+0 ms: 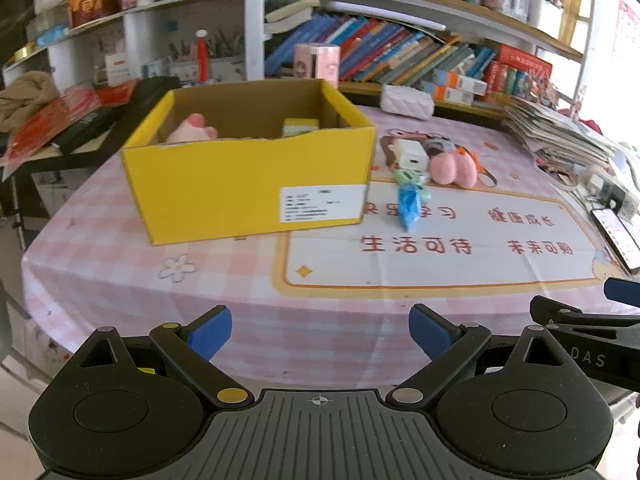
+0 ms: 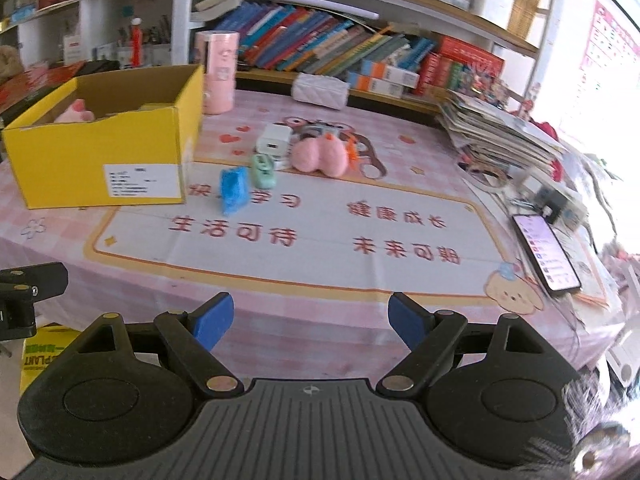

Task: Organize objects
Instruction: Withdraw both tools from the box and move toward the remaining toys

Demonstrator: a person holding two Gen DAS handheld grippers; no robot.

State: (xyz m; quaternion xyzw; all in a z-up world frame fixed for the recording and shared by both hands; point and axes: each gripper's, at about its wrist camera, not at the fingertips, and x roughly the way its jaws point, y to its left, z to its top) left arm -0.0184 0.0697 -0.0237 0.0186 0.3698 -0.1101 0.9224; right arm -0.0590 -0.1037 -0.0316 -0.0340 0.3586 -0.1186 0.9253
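Note:
A yellow cardboard box stands on the pink checked table; a pink plush toy and a small green box lie inside. To its right lie a blue packet, a mint green item, a white charger, a pink fuzzy ball pair and orange-handled scissors. My left gripper is open and empty at the table's near edge. My right gripper is open and empty, also at the near edge.
A phone lies at the right edge beside a stack of papers. A pink canister and a white pouch stand behind, before bookshelves. A cluttered side table is on the left.

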